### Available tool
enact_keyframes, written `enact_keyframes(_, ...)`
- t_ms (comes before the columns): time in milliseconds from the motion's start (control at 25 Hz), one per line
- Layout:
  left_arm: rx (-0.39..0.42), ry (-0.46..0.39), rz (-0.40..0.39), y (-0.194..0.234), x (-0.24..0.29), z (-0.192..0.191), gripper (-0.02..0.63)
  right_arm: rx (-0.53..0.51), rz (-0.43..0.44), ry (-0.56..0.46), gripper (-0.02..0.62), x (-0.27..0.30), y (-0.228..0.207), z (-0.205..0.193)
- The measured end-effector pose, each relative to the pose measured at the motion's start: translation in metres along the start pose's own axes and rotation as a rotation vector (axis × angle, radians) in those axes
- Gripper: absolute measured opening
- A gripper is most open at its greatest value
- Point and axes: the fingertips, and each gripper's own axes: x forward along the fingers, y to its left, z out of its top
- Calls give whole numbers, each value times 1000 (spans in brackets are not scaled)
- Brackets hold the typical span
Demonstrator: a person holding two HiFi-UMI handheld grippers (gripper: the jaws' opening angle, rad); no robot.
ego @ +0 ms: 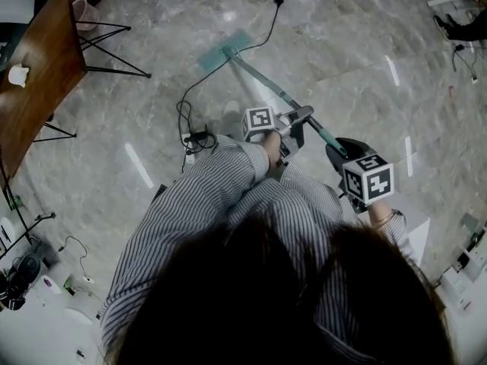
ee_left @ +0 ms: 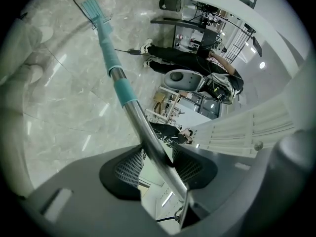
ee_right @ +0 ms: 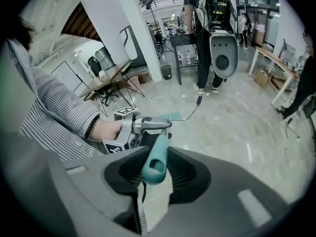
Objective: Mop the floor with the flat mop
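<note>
On the marble floor (ego: pixel 358 44) ahead | we see the flat mop (ego: pixel 221 52) pad-down beside a cable (ego: pixel 272 25), table (ego: pixel 38 59) left, open floor right | left claw (ee_left: pixel 153 164) clamped on its metal shaft | right claw (ee_right: pixel 157 169) clamped on its teal handle end

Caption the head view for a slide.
The left gripper and right gripper clamp the flat mop pole; mop head on marble floor near a black cable.

a wooden table (ego: pixel 42 67) stands at left; a black cable (ego: pixel 271 26) trails beside it.
</note>
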Motion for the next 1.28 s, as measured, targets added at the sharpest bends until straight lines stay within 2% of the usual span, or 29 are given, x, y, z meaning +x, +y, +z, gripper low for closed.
enact_keyframes(400, 44, 5, 40, 3, -3, 19, 198, 13, -2, -23, 112, 18, 0, 6)
enact_keyframes(640, 31, -52, 42, 5, -19, 52, 190, 18, -9, -13, 112, 47, 15, 21)
enact_keyframes(920, -23, -155, 41, -15, -45, 133, 175, 48, -17, 0, 112, 93, 43, 85)
enact_keyframes(1280, -36, -220, 51, -73, -83, 301, 164, 63, -12, -28, 118, 185, 78, 238)
